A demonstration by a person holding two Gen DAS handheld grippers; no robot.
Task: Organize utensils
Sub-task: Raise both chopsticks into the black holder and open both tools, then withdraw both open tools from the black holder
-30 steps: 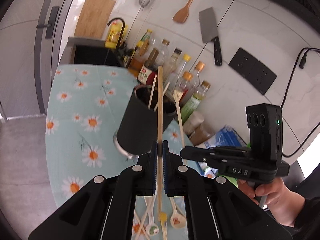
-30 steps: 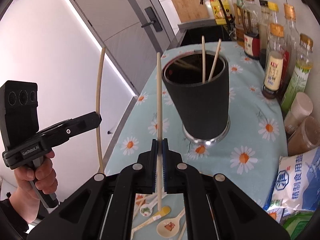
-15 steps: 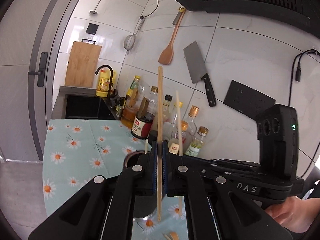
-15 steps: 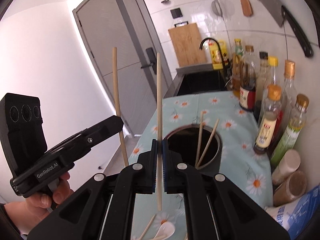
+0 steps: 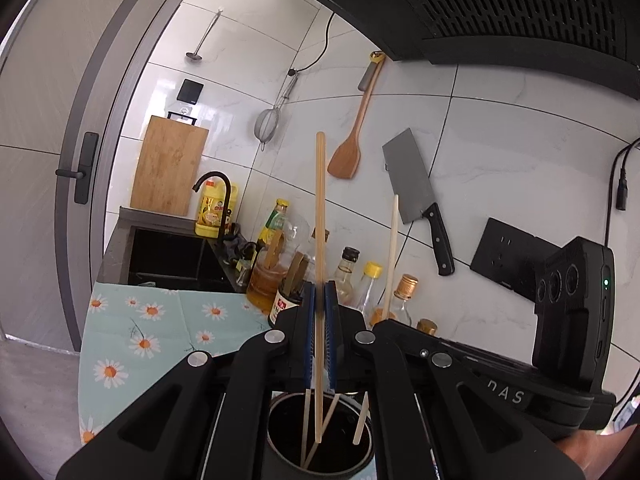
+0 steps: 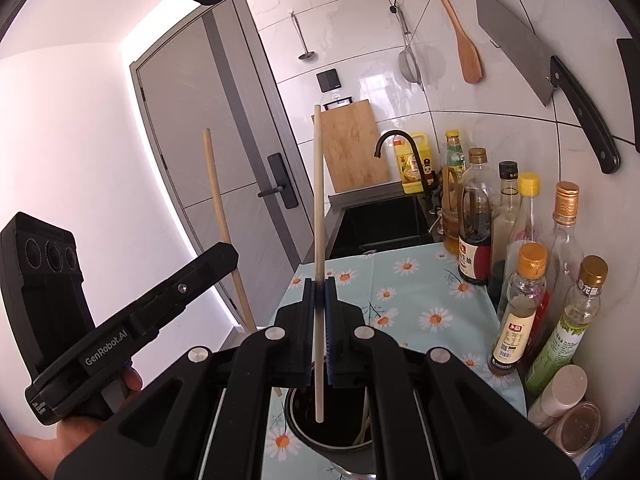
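Observation:
In the left wrist view my left gripper point(image 5: 320, 294) is shut on a wooden chopstick point(image 5: 320, 200) held upright. Its lower tip hangs over the mouth of the black utensil holder point(image 5: 286, 438), which has a few chopsticks point(image 5: 306, 420) in it. My right gripper point(image 5: 386, 324) comes in from the right with a paler chopstick point(image 5: 392, 248) whose lower end also reaches into the mouth. In the right wrist view the right gripper point(image 6: 319, 284) is shut on that chopstick point(image 6: 318, 184) above the holder point(image 6: 340, 436). The left gripper point(image 6: 228, 252) is at the left with its chopstick point(image 6: 218, 200).
Sauce and oil bottles point(image 6: 520, 304) line the tiled wall on the right of the daisy tablecloth point(image 6: 420, 292). Beyond are a dark sink point(image 5: 168, 256), black faucet point(image 5: 218, 184) and cutting board point(image 5: 168, 168). A cleaver point(image 5: 412, 184), wooden spatula point(image 5: 352, 148) and strainer point(image 5: 266, 124) hang on the wall.
Both grippers rose and tipped up toward level, still clamped on their chopsticks. The holder went from ahead of the fingers to beneath them. The spoons on the cloth dropped out of view.

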